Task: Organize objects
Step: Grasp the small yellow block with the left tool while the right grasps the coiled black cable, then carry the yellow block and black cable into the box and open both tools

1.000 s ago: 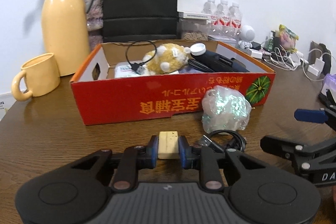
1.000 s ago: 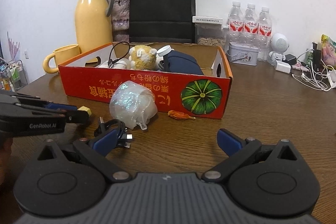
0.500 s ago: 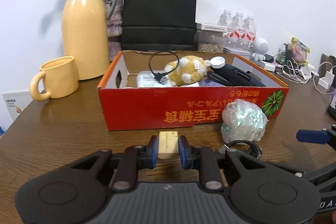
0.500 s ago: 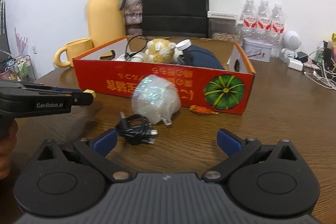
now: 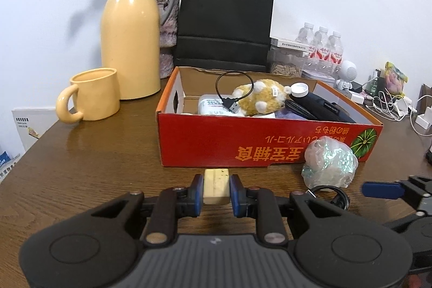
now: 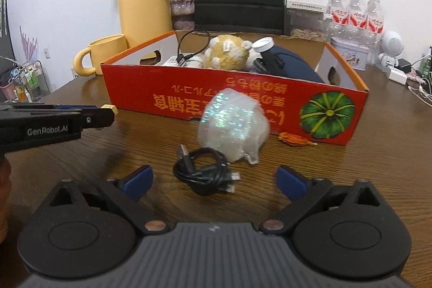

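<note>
My left gripper [image 5: 216,190] is shut on a small cream block [image 5: 216,186] and holds it above the table, just in front of the red cardboard box [image 5: 270,150]. The box holds a plush toy [image 5: 260,97], a black cable [image 5: 232,99], a dark pouch [image 5: 318,105] and a white packet. My right gripper [image 6: 214,180] is open and empty, with a coiled black USB cable [image 6: 206,170] on the table between its fingers. A crumpled iridescent plastic bag [image 6: 233,123] lies beyond the cable, against the box front. The left gripper shows in the right wrist view [image 6: 110,109].
A yellow thermos jug [image 5: 131,37] and yellow mug [image 5: 93,95] stand left of the box. A black paper bag [image 5: 225,20] stands behind it. Water bottles [image 6: 356,15], a tin, a small white robot figure [image 6: 390,49] and chargers crowd the right. An orange scrap [image 6: 294,139] lies by the box.
Both grippers have risen and pulled back a little from the box. The left gripper has shifted left with the block. The coiled cable now lies between the right gripper's fingers.
</note>
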Available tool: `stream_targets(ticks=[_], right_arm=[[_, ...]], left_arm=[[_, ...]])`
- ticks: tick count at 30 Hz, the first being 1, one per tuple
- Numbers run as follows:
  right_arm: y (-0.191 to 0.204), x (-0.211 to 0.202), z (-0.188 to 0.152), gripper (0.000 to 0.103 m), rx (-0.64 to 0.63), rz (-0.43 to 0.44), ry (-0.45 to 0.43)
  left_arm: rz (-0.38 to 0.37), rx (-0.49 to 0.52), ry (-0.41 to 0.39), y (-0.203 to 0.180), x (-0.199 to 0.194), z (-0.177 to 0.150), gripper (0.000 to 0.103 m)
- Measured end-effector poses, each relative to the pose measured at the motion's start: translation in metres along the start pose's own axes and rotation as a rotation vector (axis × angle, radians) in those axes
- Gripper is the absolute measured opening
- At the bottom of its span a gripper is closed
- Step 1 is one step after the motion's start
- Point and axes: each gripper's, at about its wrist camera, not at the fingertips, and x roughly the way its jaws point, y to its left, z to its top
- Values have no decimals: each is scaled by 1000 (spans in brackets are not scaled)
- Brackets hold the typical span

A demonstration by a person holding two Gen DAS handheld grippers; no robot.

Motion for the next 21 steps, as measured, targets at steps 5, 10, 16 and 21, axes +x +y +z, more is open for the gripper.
stream_targets(ticks=[5, 10, 16, 21], right_arm=[[4, 8, 3, 56, 0, 2, 23], [6, 0, -2, 53, -14, 37, 8], [5, -18, -8, 52, -16, 58, -35], [-1, -31, -9, 52, -5, 61, -64]], left_arm=[[-6, -5, -6, 1, -1, 0, 19], [-5, -4, -6, 1, -2, 0, 19], [8, -1, 0, -1, 0, -1, 19], [20, 3, -8, -3, -2, -2, 19]])
